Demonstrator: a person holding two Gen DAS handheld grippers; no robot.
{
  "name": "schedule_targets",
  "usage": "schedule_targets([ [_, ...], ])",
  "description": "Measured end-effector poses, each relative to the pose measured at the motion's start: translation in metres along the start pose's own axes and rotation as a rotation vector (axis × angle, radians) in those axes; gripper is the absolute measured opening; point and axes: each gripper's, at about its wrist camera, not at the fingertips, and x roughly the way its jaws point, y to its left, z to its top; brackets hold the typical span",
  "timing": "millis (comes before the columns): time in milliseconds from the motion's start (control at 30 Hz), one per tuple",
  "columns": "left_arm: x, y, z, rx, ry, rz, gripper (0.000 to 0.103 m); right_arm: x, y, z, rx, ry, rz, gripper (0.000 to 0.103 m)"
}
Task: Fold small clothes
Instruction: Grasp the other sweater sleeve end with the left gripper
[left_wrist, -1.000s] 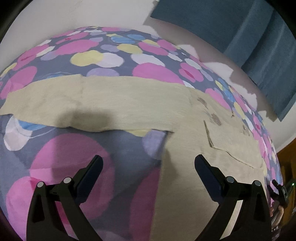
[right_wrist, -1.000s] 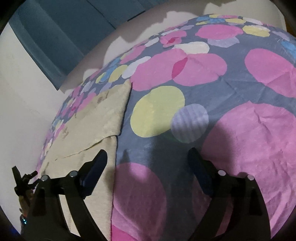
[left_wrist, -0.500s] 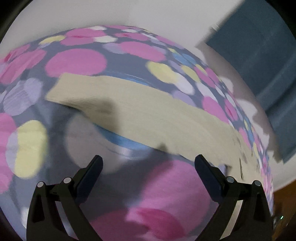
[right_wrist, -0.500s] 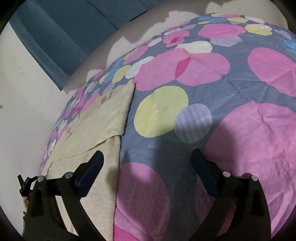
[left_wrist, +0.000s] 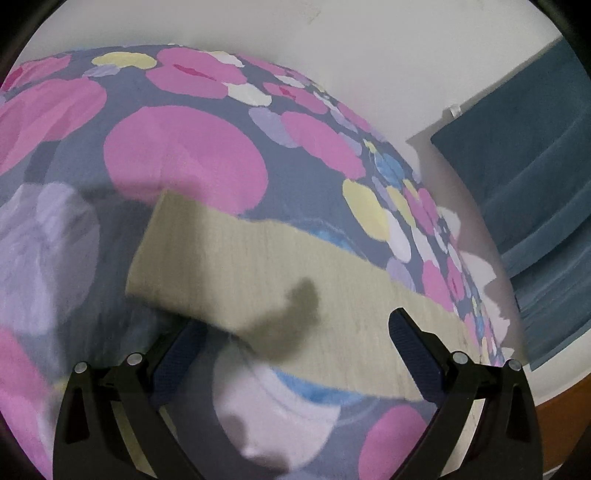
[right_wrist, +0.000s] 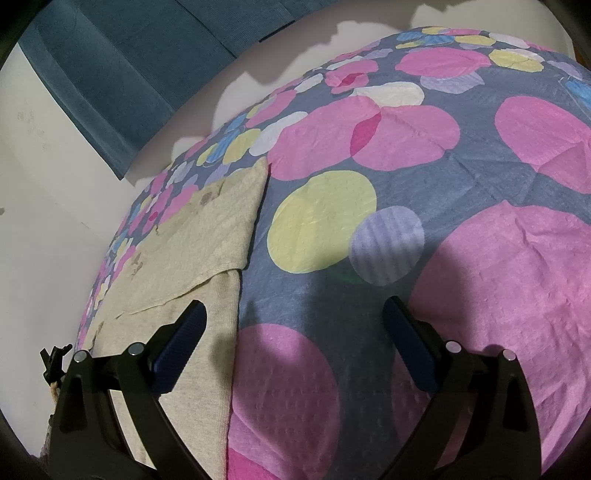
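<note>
Beige garment is lying flat on the dotted bedsheet. Its sleeve end, a second ago far off, is now being framed by the left gripper, fingers spread and empty. Beside the garment's body, the right gripper has just been widened; a sleeve fold is probably being prepared.

Two fisheye views, each looking forward and downward along the two fingers of a hand-held gripper, close above a bed covered in a spotted sheet. The left hand-held gripper camera faces a beige garment's sleeve end, slightly blurred, with a blue curtain at right. The right hand-held gripper camera faces mostly bare sheet, with the garment at left. Both views share the garment, sheet, curtain and pale wall.
</note>
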Motion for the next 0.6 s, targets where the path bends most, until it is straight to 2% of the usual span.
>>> schedule_targets([
  [233,0.003,0.012,0.016,-0.057,0.011,-0.056,0.099,0.0,-0.001,0.0,-0.001,0.001,0.002,0.096],
  [367,0.003,0.009,0.015,-0.045,0.015,-0.028,0.094,0.0,-0.001,0.0,-0.002,0.001,0.002,0.096],
  [433,0.003,0.008,0.014,-0.035,0.015,0.022,0.074,-0.001,-0.001,0.0,-0.001,0.001,0.002,0.096],
  [467,0.003,0.008,0.015,-0.032,0.015,0.04,0.069,0.0,-0.001,0.0,-0.001,0.001,0.002,0.096],
  [533,0.003,0.014,0.016,-0.052,0.031,0.058,0.044,-0.001,-0.001,0.001,-0.002,0.002,0.002,0.096],
  [567,0.003,0.017,0.017,-0.06,0.035,0.067,0.037,-0.001,-0.001,0.001,-0.002,0.002,0.003,0.096],
  [600,0.004,0.02,0.017,-0.071,0.04,0.069,0.024,-0.001,-0.002,0.001,-0.002,0.002,0.003,0.096],
])
